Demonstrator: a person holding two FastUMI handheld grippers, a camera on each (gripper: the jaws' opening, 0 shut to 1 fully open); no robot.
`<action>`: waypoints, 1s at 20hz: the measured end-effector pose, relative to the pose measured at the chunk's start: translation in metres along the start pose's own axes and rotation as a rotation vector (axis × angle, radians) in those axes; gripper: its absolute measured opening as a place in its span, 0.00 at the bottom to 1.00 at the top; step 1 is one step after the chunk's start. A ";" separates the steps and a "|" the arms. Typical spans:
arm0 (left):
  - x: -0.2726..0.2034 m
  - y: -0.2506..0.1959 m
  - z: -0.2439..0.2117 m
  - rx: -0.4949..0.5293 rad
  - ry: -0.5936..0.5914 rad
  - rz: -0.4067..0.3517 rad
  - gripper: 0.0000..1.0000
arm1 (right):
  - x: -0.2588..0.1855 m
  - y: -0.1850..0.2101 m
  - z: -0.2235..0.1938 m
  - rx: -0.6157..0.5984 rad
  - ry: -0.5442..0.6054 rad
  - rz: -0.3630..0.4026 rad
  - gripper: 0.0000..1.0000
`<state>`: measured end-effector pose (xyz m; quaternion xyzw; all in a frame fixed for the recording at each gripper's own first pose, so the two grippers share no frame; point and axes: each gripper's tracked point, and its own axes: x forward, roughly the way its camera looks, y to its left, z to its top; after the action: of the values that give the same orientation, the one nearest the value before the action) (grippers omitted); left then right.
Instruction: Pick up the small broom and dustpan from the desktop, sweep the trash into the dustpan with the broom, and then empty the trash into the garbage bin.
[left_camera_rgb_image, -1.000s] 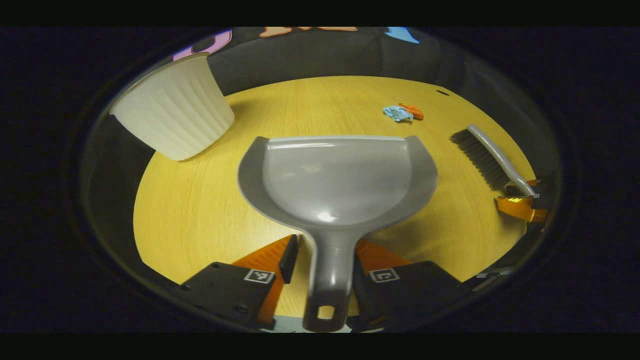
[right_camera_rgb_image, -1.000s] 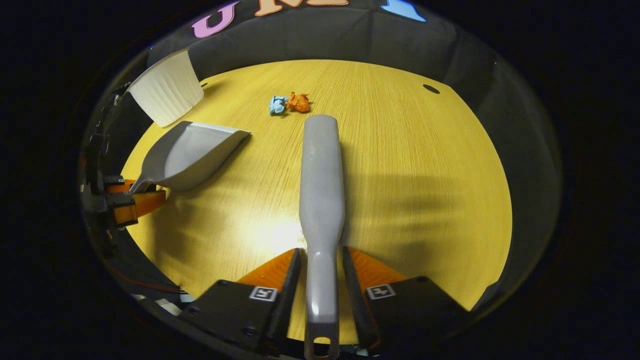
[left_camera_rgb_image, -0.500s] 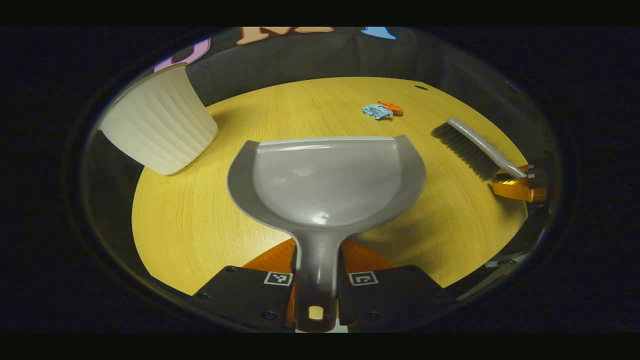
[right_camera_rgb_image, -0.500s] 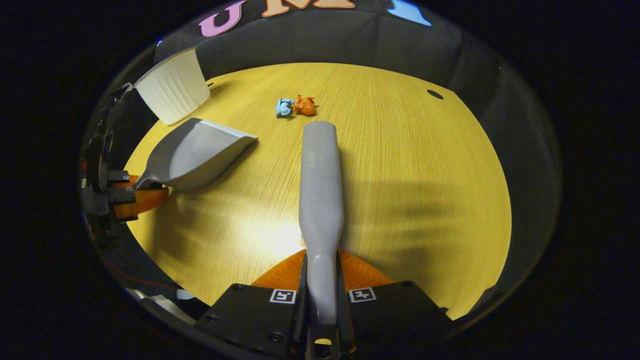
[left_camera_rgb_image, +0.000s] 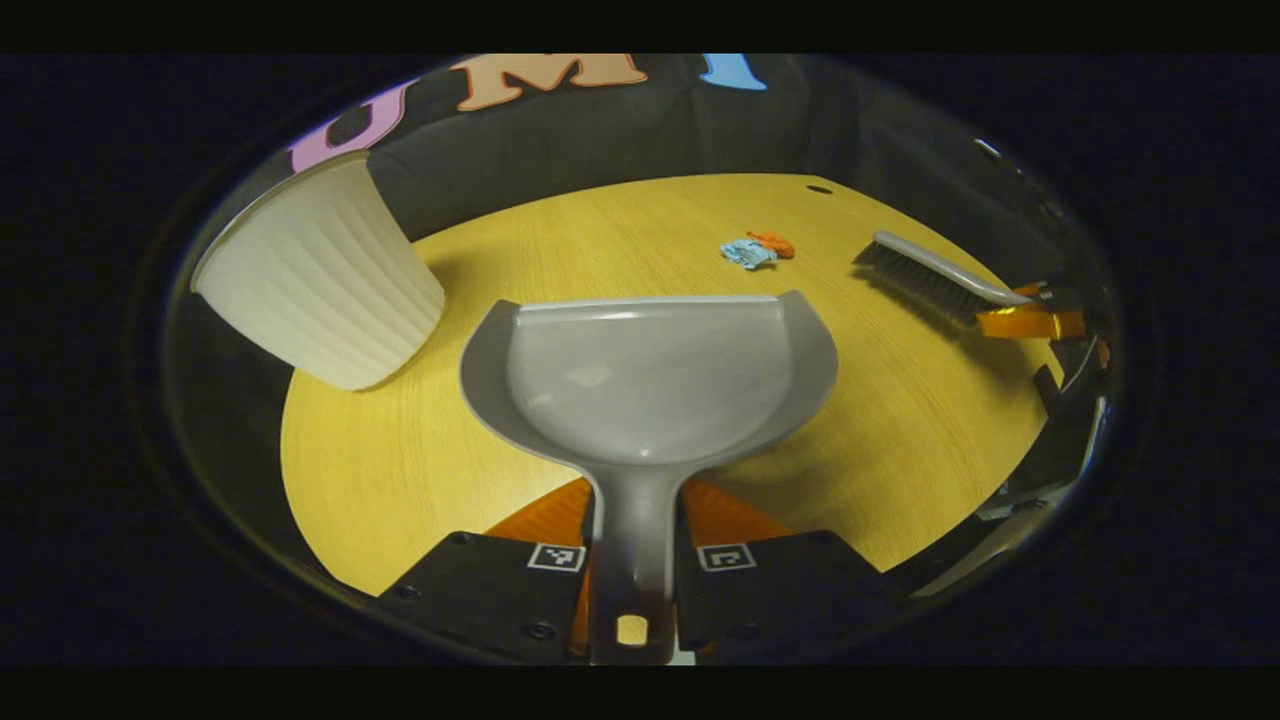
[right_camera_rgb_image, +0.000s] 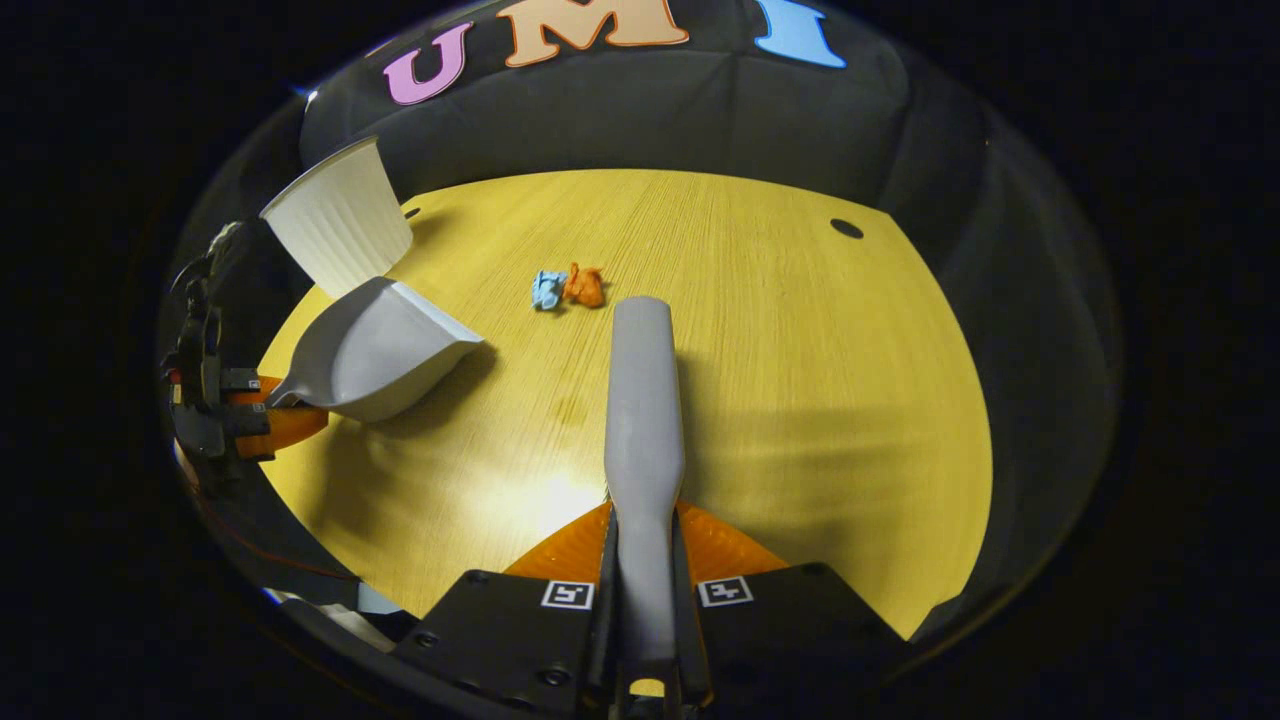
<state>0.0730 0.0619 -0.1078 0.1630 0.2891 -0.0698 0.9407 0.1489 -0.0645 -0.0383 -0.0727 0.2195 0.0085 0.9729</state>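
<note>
White bin (left_camera_rgb_image: 320, 275) at desk (left_camera_rgb_image: 400, 470) left edge; left hand-held gripper (left_camera_rgb_image: 632, 545) clamps dustpan (left_camera_rgb_image: 650, 375), right hand-held gripper (right_camera_rgb_image: 645, 590) clamps broom (right_camera_rgb_image: 643, 420), trash (right_camera_rgb_image: 567, 287) ahead.

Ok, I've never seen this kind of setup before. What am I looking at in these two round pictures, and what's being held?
There is no robot here: a person holds a two-finger gripper in each hand, and a fisheye camera rides on each, looking forward along its fingers.

In the left gripper view, the left gripper is shut on the handle of a grey dustpan. In the right gripper view, the right gripper is shut on the handle of a small grey broom. Each view also catches the other gripper farther off at its edge.

On the wooden desktop lie two crumpled bits of trash, one blue and one orange, side by side. A white ribbed garbage bin stands at the far left.
</note>
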 end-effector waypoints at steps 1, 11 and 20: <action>-0.001 0.004 0.005 0.035 0.000 -0.003 0.26 | 0.002 -0.007 0.012 -0.016 -0.008 -0.019 0.22; 0.004 0.020 0.037 0.411 0.063 -0.080 0.27 | 0.066 -0.011 0.101 -0.166 -0.046 -0.112 0.22; 0.029 0.015 0.045 0.433 0.103 -0.155 0.26 | 0.094 0.050 0.099 -0.470 -0.002 -0.010 0.22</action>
<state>0.1237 0.0588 -0.0853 0.3418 0.3265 -0.1939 0.8597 0.2730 -0.0023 0.0028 -0.2983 0.2099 0.0549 0.9295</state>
